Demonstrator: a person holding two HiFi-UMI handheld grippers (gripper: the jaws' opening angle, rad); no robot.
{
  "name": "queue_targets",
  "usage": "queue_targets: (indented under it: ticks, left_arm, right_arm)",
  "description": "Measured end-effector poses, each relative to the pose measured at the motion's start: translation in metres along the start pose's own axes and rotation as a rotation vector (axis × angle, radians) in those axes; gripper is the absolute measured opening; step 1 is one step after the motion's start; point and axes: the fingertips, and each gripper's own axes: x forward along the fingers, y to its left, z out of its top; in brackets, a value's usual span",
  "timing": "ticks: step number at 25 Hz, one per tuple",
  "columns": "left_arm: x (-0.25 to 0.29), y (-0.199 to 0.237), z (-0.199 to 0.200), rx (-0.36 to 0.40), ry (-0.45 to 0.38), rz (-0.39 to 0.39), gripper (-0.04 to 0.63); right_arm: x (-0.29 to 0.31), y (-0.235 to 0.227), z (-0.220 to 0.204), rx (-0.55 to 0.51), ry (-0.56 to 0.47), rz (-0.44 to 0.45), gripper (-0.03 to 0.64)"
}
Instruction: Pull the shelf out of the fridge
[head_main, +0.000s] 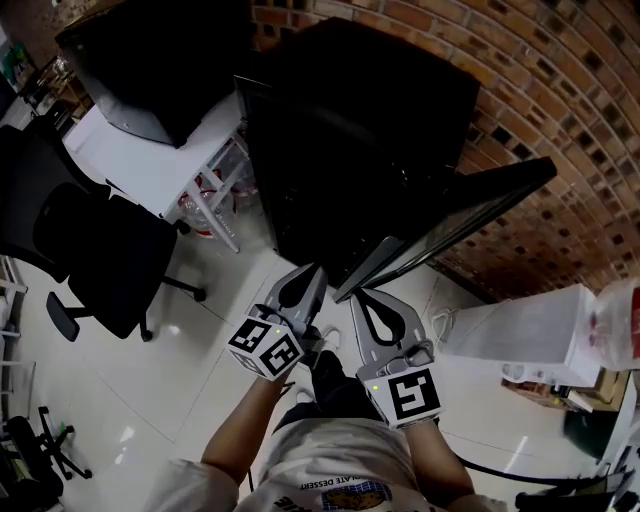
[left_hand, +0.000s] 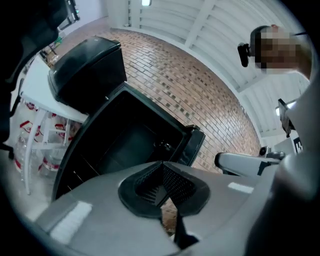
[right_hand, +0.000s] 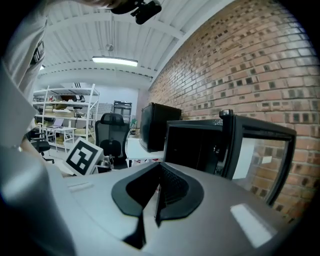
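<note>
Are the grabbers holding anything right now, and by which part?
Nothing is held. The left gripper and the right gripper both have their fingers shut together on nothing, in front of the open fridge.

Interior of fridge (left_hand: 131, 146) too dark; shelf not made out. Office chair (head_main: 120, 262) cut by head view's left edge.

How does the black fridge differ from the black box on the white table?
The fridge stands on the floor; the black box sits up on the white table. The fridge's door hangs open, showing a dark inside; the box shows no opening. Both are black and stand by the brick wall.
</note>
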Motion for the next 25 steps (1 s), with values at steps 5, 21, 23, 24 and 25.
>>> queue_targets:
  ticks: [5, 21, 23, 24, 25]
  left_arm:
    - [0.029, 0.043, -0.019, -0.126, -0.028, 0.002, 0.037]
    - [0.114, 0.178, -0.096, -0.483, -0.081, 0.039, 0.163]
    - [0.122, 0.193, -0.103, -0.526, -0.079, 0.044, 0.181]
    - [0.126, 0.2, -0.108, -0.547, -0.078, 0.048, 0.19]
    - [0.129, 0.207, -0.112, -0.57, -0.078, 0.051, 0.193]
  right_arm:
    - [0.022, -0.013, -0.007, -0.007, 0.014, 0.026, 0.005]
    - [0.058, -0.047, -0.053, -0.038, 0.133, 0.088, 0.005]
    - [0.063, -0.048, -0.056, -0.048, 0.14, 0.1, 0.005]
    - [0.065, -0.048, -0.058, -0.051, 0.145, 0.106, 0.005]
    - [0.066, -0.048, -0.061, -0.055, 0.153, 0.111, 0.005]
